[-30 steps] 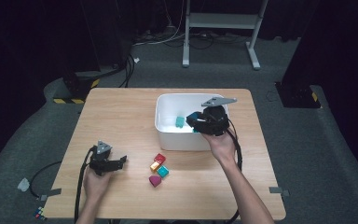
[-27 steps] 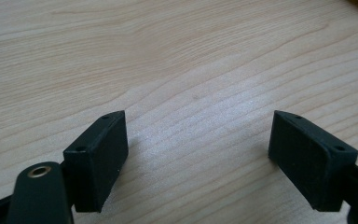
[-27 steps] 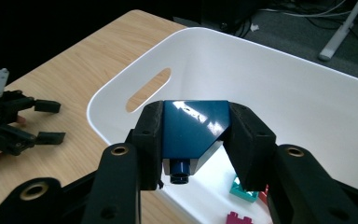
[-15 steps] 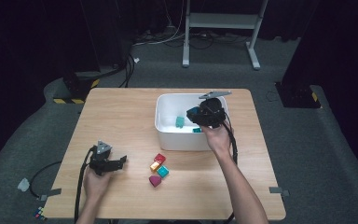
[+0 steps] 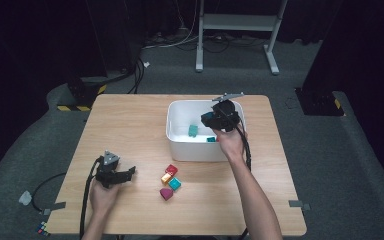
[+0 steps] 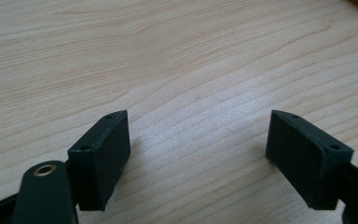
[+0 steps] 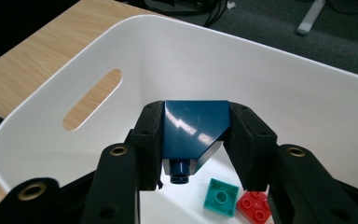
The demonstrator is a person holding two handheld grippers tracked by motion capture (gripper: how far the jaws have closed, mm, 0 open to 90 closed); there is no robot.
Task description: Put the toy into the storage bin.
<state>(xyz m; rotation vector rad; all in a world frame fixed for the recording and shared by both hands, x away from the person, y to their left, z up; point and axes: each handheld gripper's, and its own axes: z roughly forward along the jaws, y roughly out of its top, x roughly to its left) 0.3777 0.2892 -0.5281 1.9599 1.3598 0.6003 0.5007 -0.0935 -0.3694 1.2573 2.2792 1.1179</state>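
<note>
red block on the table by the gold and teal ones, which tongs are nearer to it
Left. The left tongs rest on the table just left of the red block; the right tongs are over the white bin, gripping a dark blue block.

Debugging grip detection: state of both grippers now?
Left gripper: open, empty, over the table.
Right gripper: shut on dark blue block, above white bin.

Bright overhead light on the table (image 5: 130, 130), dark surroundings, glare on the blue block (image 7: 193, 128).

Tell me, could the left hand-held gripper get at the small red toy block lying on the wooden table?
Probably yes: the left hand-held gripper is open and empty, and bare wooden table lies between it and the small red toy block.
</note>
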